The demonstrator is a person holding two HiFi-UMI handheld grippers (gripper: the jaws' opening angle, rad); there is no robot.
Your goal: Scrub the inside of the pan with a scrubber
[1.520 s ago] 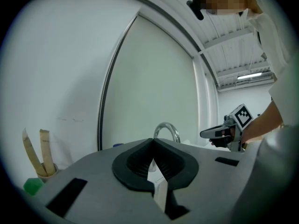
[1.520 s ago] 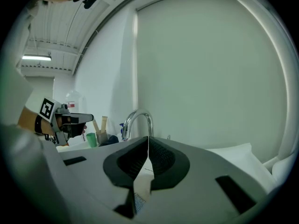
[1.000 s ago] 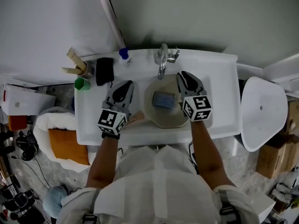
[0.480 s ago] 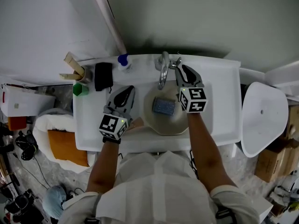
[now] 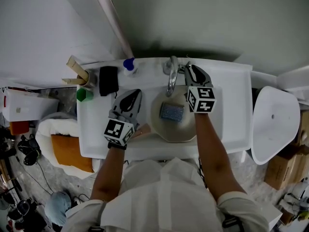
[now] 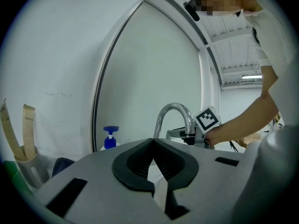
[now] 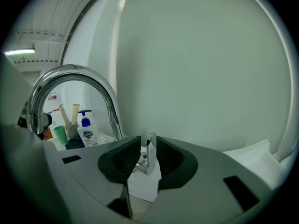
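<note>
Scrubber (image 5: 172,112): lying inside the pan (image 5: 168,132), beneath the faucet (image 5: 171,76).
Left gripper (image 6: 153,141): jaws together, left of the pan.
Right gripper (image 7: 148,146): jaws just opening, apart around the tap lever (image 7: 150,154), far side.

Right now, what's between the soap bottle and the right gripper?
The tap stands between the soap bottle and the right gripper, as the head view shows. That gripper's jaws have just been opening, with the tap's lever between them.

pan (image 5: 170,132): round, beige, upright in sink basin | scrubber (image 5: 172,112): blue-grey rectangle, lying flat inside pan
</note>
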